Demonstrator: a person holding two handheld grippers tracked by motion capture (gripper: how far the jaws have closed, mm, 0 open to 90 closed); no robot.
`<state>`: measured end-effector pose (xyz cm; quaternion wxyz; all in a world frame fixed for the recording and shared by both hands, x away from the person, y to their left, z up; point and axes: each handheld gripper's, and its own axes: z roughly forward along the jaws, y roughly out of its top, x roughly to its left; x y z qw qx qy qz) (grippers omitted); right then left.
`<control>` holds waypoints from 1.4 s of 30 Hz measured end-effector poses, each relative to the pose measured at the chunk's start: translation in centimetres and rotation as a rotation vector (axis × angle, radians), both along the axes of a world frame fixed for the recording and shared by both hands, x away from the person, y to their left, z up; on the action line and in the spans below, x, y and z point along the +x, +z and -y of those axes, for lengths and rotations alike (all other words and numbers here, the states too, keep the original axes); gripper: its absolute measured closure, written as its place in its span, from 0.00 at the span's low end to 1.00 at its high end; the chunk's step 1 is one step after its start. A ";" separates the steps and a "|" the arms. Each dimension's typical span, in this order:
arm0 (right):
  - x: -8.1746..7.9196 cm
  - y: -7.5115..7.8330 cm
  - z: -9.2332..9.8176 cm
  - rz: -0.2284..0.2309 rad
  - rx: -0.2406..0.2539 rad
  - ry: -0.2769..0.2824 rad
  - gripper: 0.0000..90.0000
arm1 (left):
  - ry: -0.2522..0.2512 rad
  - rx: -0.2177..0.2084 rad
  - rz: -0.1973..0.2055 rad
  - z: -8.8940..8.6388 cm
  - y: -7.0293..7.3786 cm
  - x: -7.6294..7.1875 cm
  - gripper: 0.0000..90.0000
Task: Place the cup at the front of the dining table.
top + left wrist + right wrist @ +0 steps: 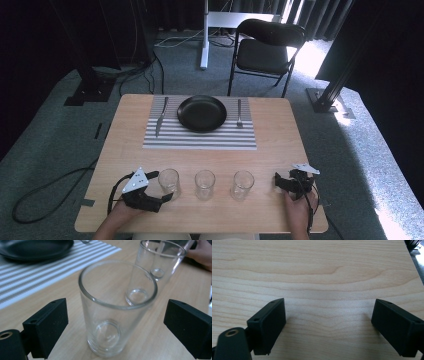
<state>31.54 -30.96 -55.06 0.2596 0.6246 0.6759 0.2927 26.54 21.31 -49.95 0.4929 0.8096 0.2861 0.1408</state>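
Left gripper point(117, 322) jaws stood apart around leftmost of 3 glasses point(112, 312), pads clear, right gripper point(328, 325) gaped over bare tabletop point(324, 270).

- Left gripper point(167, 192) held low at the near left, jaws pointing right, standing wide apart, pads clear of what sits between them.
- Left hand point(120, 212) wrapped around the rear of its body, forearm entering from the bottom edge.
- Right gripper point(276, 181) at the near right, jaws wide open, nothing between them.
- Right hand point(296, 207) gripping from behind.
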 end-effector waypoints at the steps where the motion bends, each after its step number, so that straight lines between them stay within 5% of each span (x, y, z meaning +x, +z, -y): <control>1: 0.0 0.0 0.0 0.000 0.000 0.000 0.13 | 0.008 0.012 0.017 0.1 0.0 0.0 0.07; 11: 0.0 0.0 0.0 0.000 0.000 0.000 0.13 | -0.013 -0.005 0.044 1.4 -0.6 0.5 0.07; 18: 0.0 0.0 0.0 0.000 0.000 0.000 0.13 | 0.019 -0.015 0.084 1.7 -1.3 0.5 0.07; 23: 0.0 0.0 0.0 0.000 0.000 0.000 0.13 | 0.058 -0.067 0.121 1.5 -1.1 0.6 0.16; 42: 0.0 0.0 0.0 0.000 0.000 0.000 0.13 | 0.082 -0.074 0.166 2.3 -1.5 0.3 0.32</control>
